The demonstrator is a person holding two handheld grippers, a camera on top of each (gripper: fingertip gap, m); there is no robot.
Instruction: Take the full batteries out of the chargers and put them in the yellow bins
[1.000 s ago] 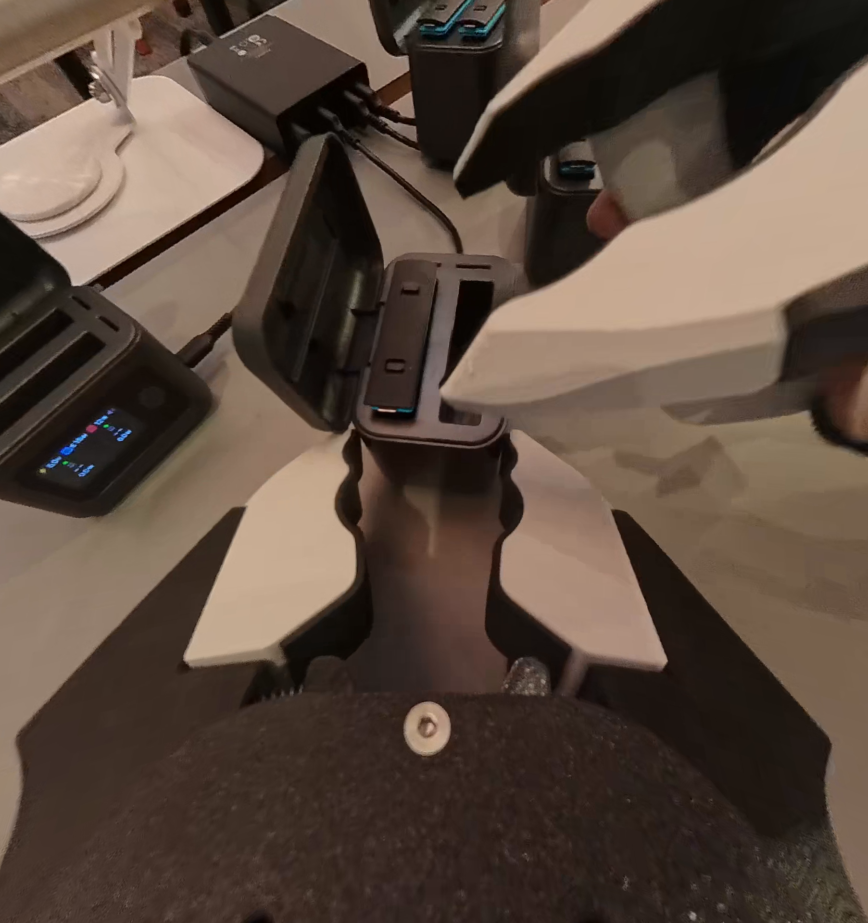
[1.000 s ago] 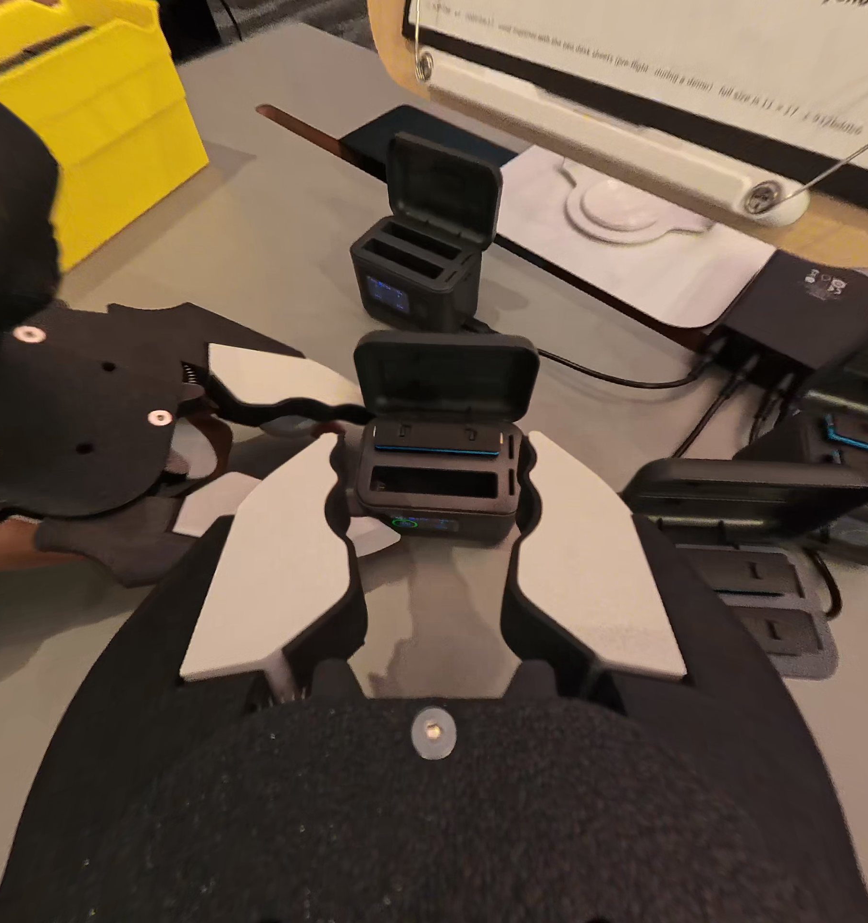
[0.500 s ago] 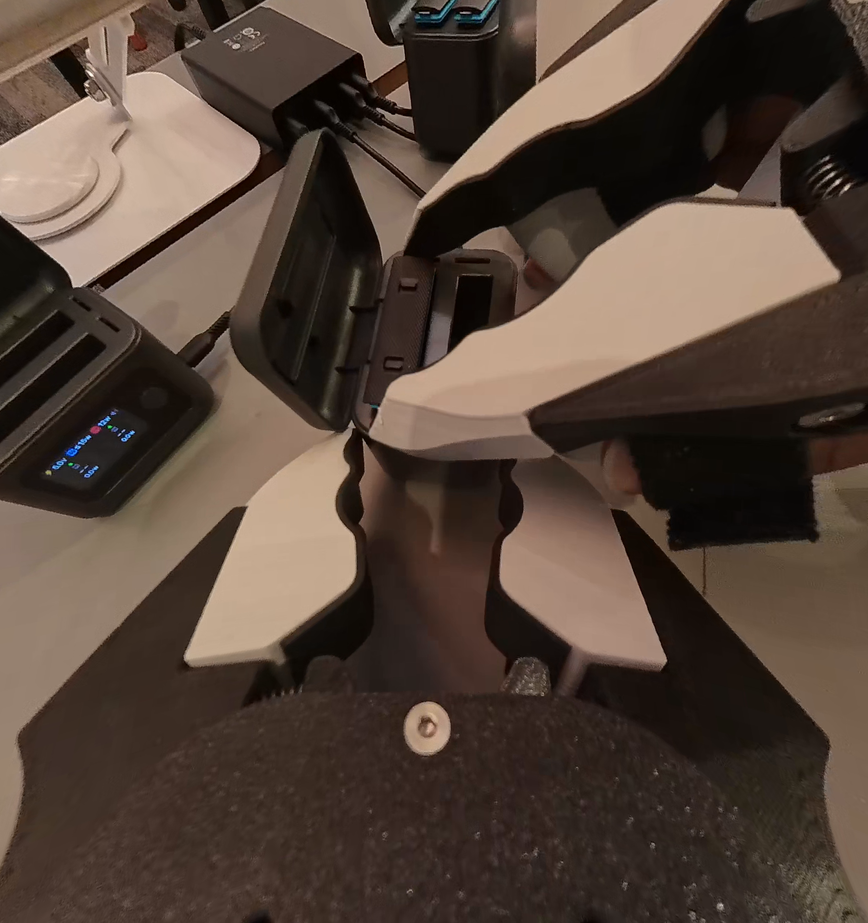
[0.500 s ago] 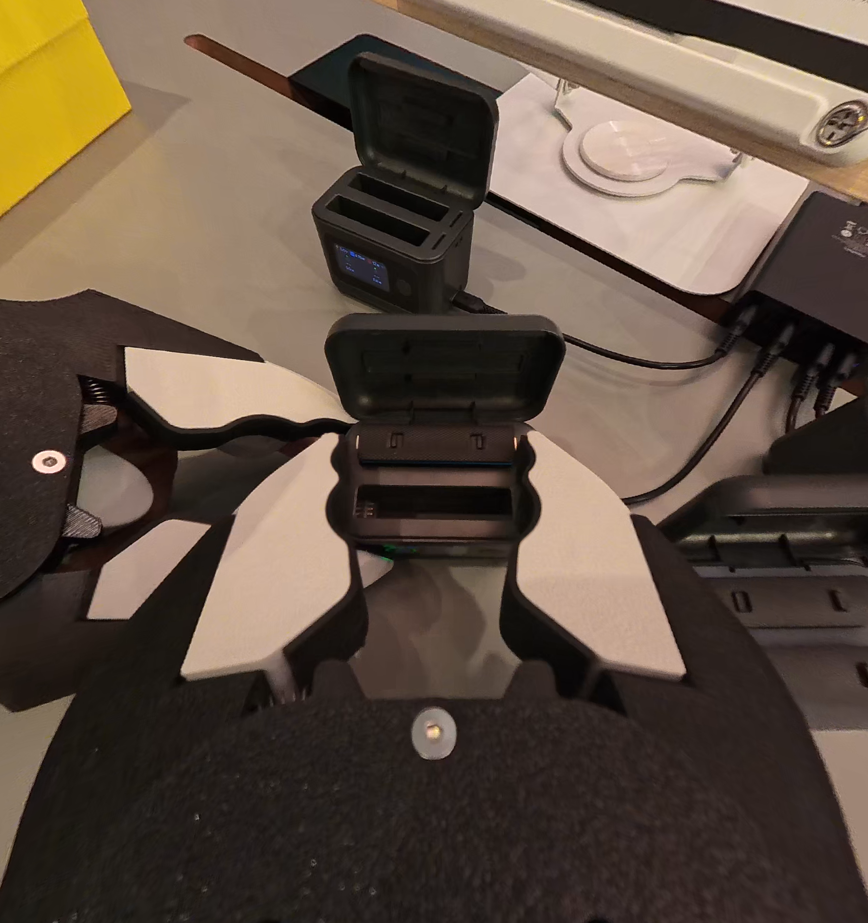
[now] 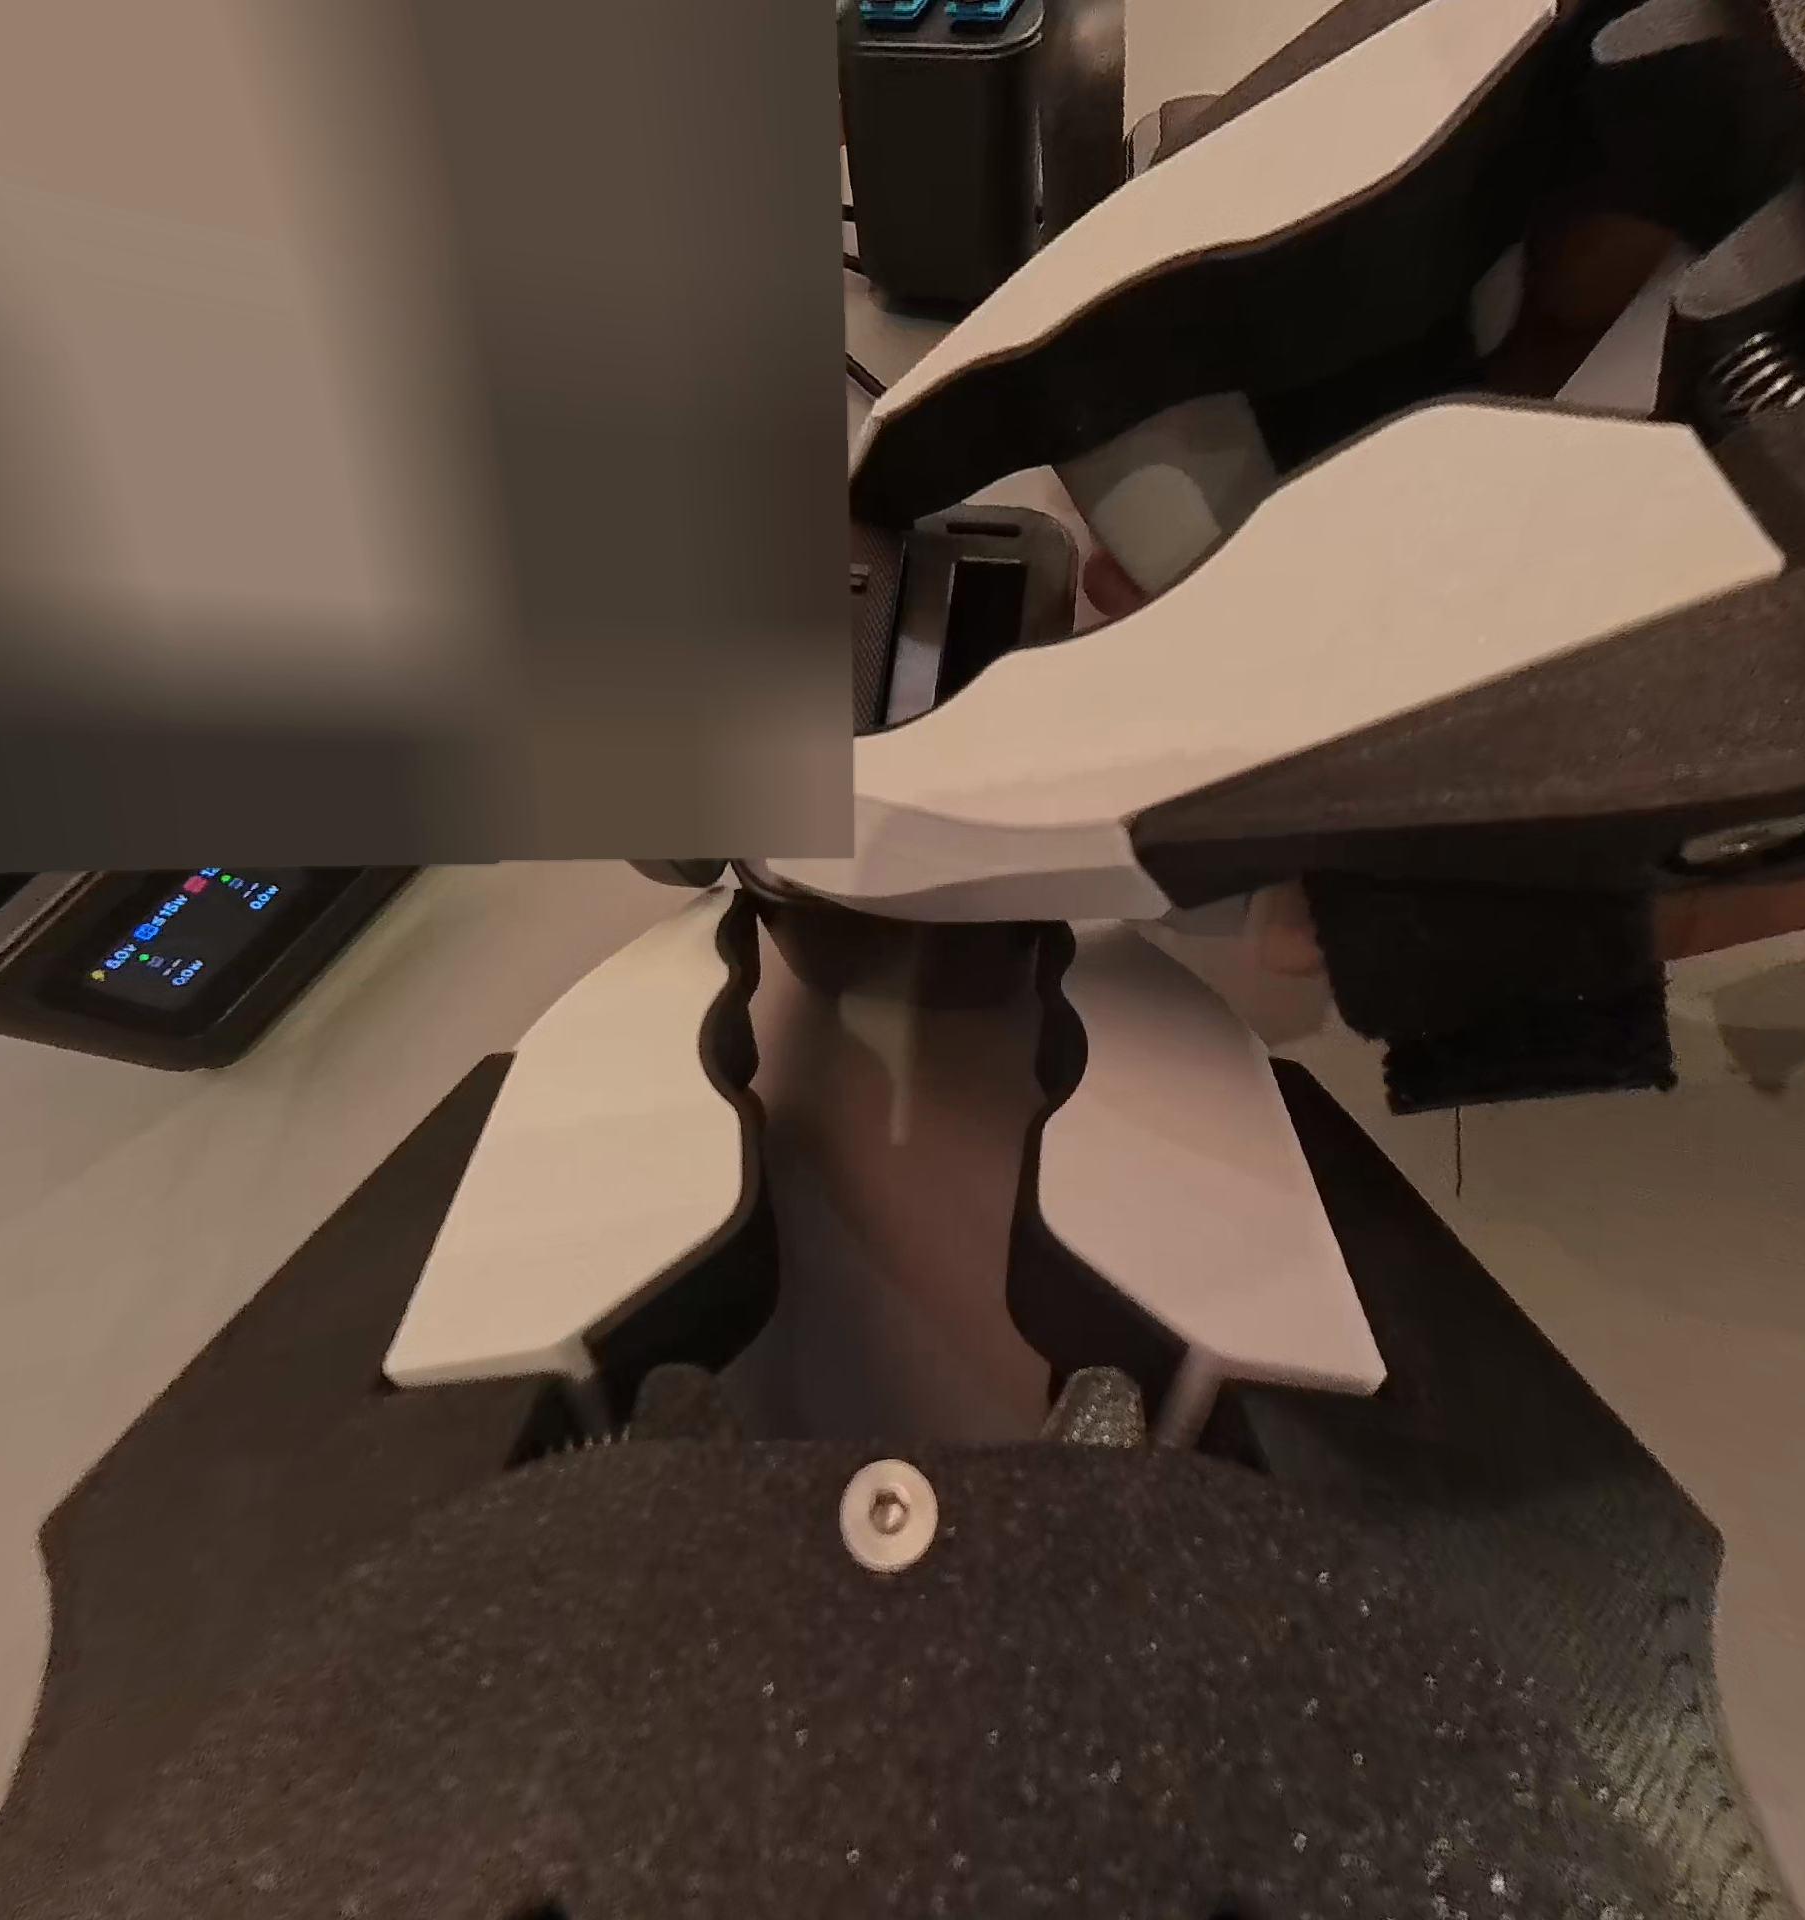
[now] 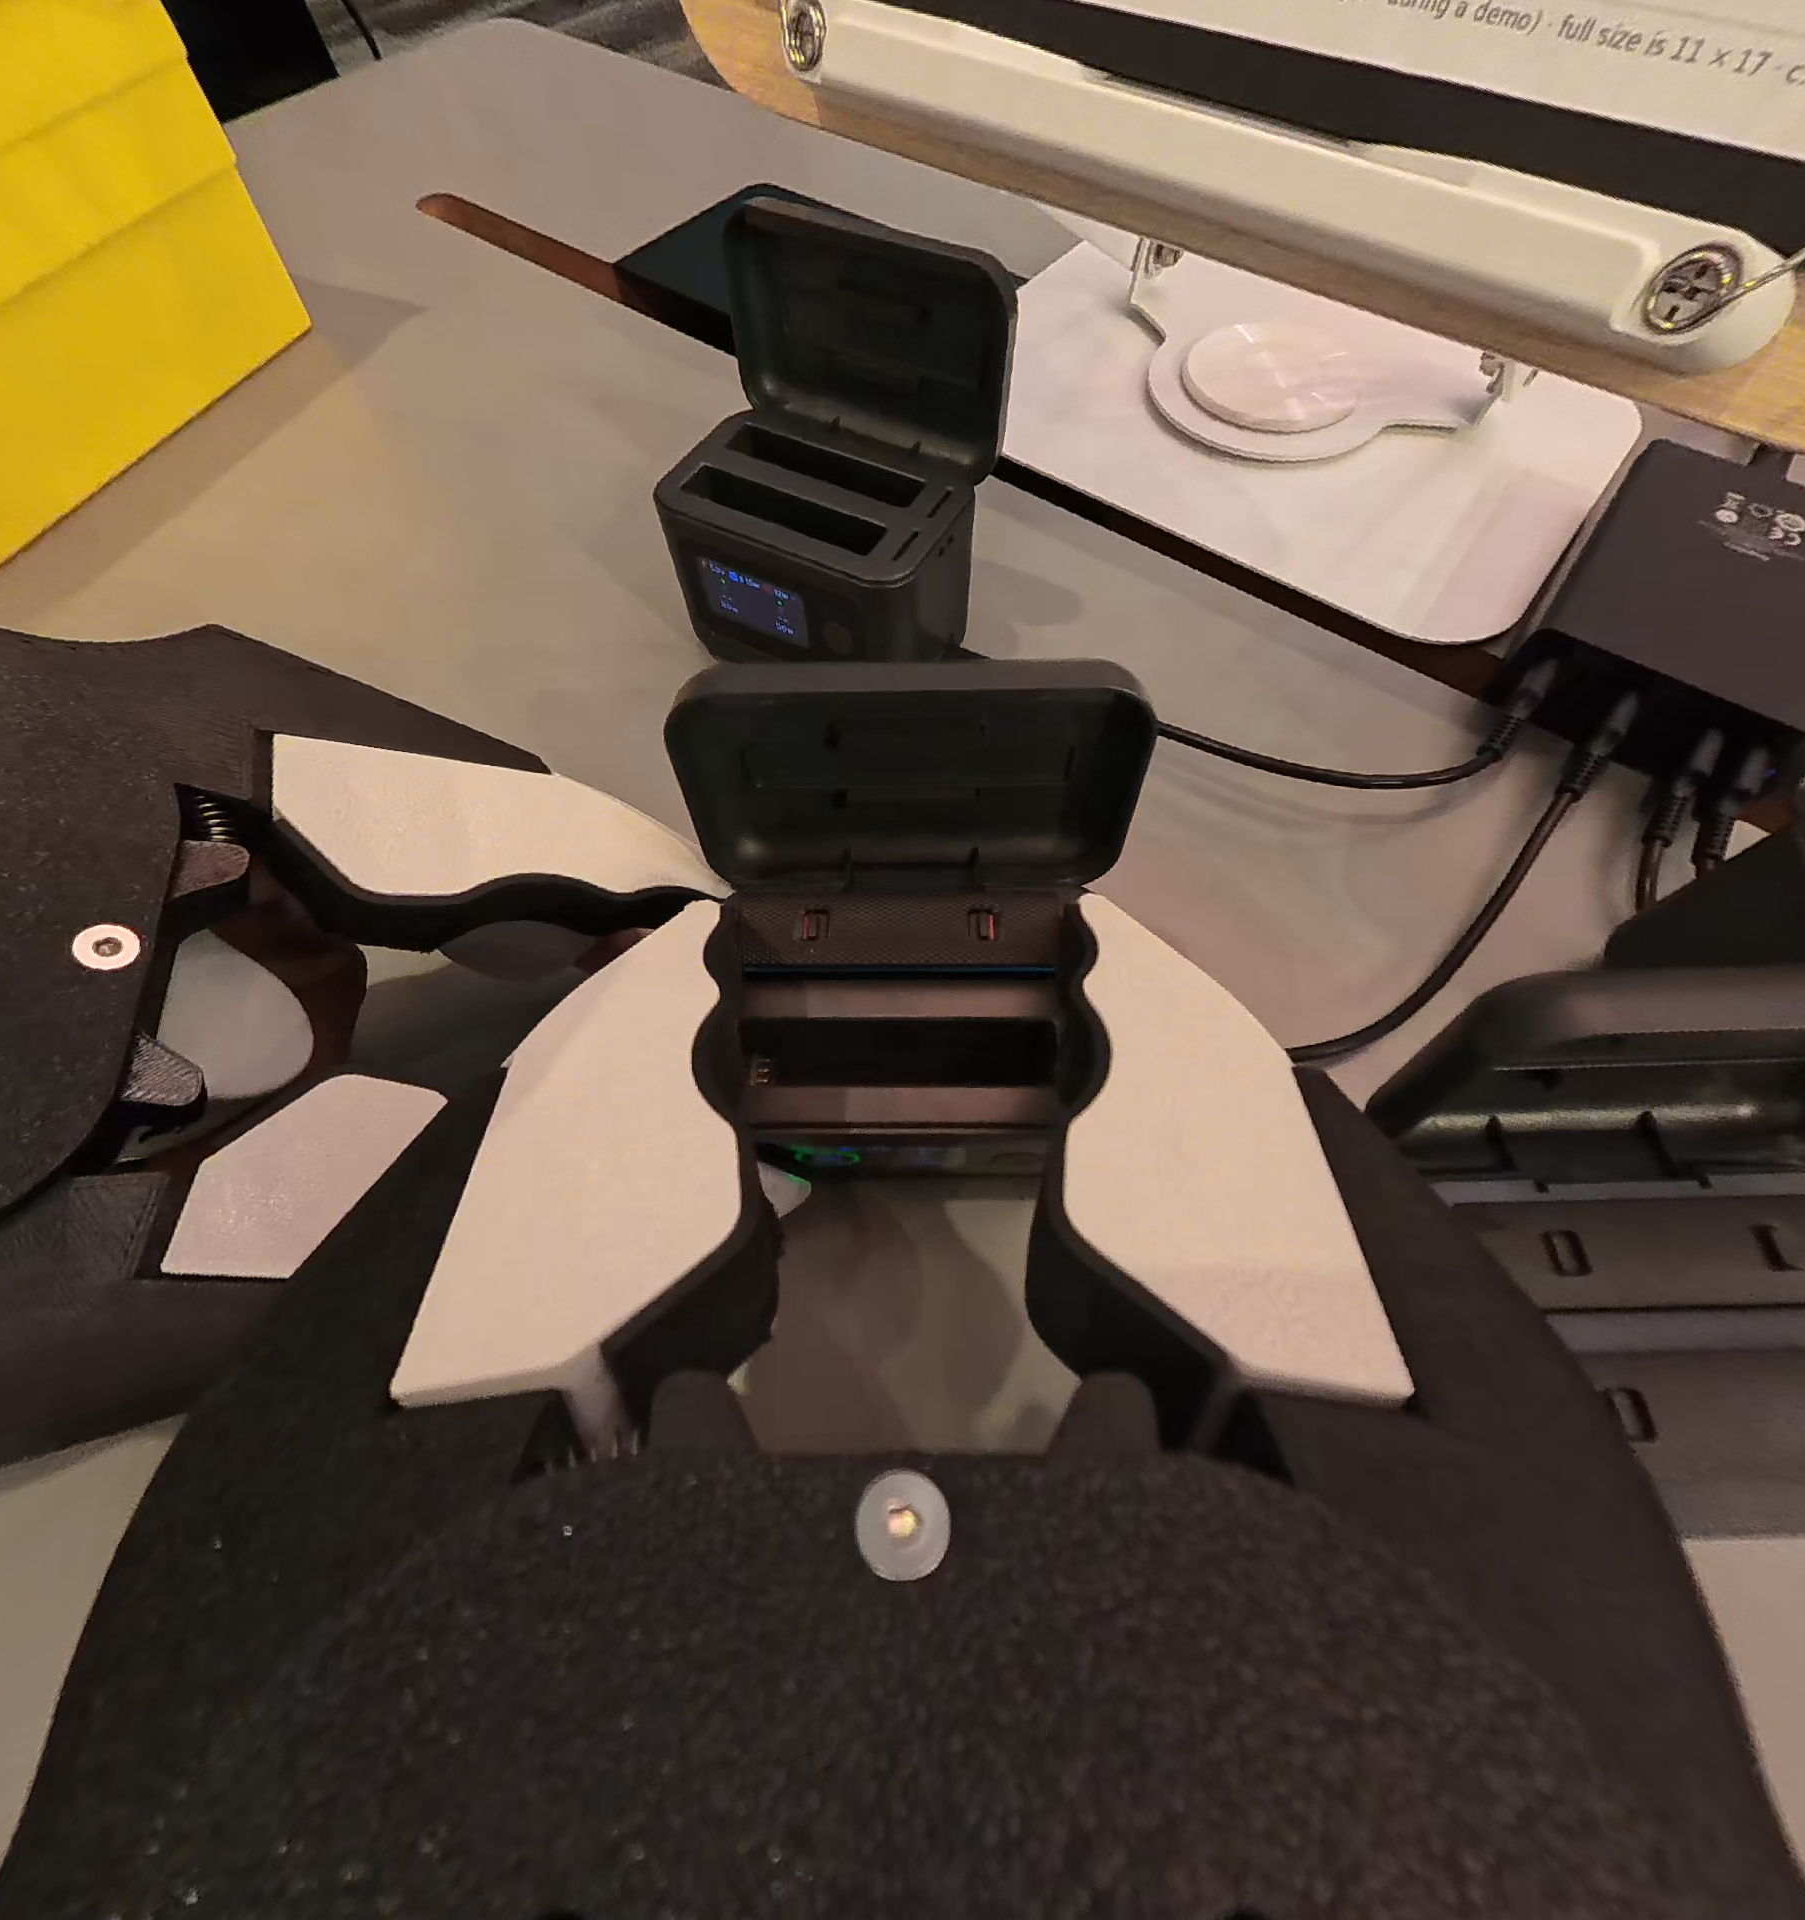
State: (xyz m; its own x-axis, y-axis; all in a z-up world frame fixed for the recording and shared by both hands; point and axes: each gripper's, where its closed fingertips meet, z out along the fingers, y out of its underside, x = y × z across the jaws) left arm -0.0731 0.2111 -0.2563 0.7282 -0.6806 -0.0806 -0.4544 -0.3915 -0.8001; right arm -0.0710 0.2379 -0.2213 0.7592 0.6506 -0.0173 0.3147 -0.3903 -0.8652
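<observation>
1. Right wrist view showed the grey table (image 6: 378,436) as the largest surface, with open room at its left between the yellow bin (image 6: 77,260) and the chargers.
2. A white stand base (image 6: 1282,436) lay along the far edge, a black power hub (image 6: 1729,561) beside it.
3. The near charger (image 6: 903,1049), lid raised, stood between both tools; the far charger (image 6: 815,540) stood open behind it.
4. The left gripper (image 5: 898,956) clasped the near charger's body.
5. The right gripper (image 6: 898,935) closed its fingertips on the battery (image 6: 898,930), which sat in the rear slot; the front slot gaped empty.
</observation>
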